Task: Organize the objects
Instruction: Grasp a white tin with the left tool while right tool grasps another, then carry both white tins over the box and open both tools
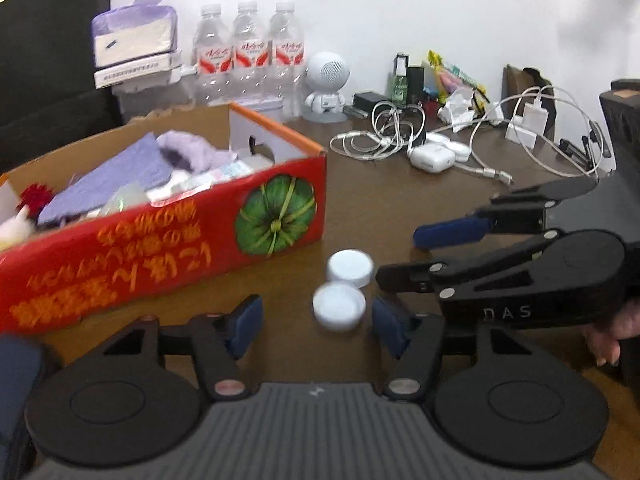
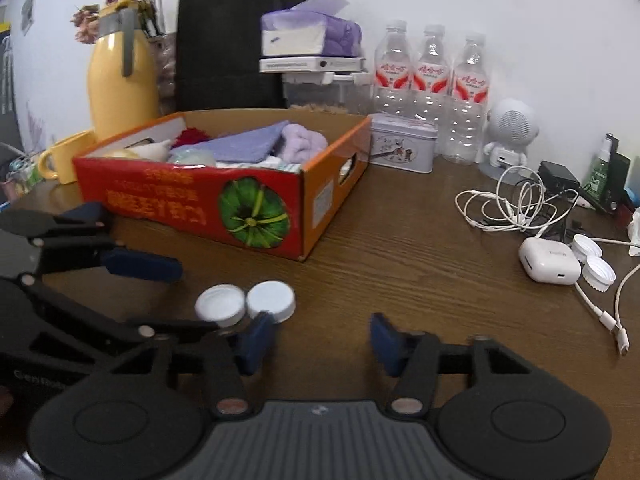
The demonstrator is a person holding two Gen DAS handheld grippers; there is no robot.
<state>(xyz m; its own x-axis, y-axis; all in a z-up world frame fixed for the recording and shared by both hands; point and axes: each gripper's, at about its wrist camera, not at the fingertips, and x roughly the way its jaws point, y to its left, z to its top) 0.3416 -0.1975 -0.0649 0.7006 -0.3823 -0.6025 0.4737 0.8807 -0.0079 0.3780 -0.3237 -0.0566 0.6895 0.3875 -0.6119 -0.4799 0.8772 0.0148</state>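
Note:
Two white bottle caps lie side by side on the brown table: a near cap point(image 1: 339, 306) with its hollow side up and a far cap point(image 1: 349, 266) with its flat top up. My left gripper point(image 1: 316, 320) is open, and the near cap sits between its blue pads, touching neither. My right gripper point(image 1: 396, 254) comes in from the right, open and empty beside the caps. In the right wrist view both caps, the hollow one point(image 2: 221, 305) and the flat one point(image 2: 271, 301), lie left of my open right gripper point(image 2: 322, 338). The left gripper point(image 2: 168, 296) reaches in from the left.
A red and orange cardboard box point(image 2: 256, 200) with cloths and small items stands left of the caps. Three water bottles point(image 2: 430, 80), a tin point(image 2: 402, 146), a white speaker figure point(image 2: 508, 136), tangled cables point(image 2: 516, 204), a white earbud case point(image 2: 550, 260) and two more caps point(image 2: 592, 262) lie behind and right.

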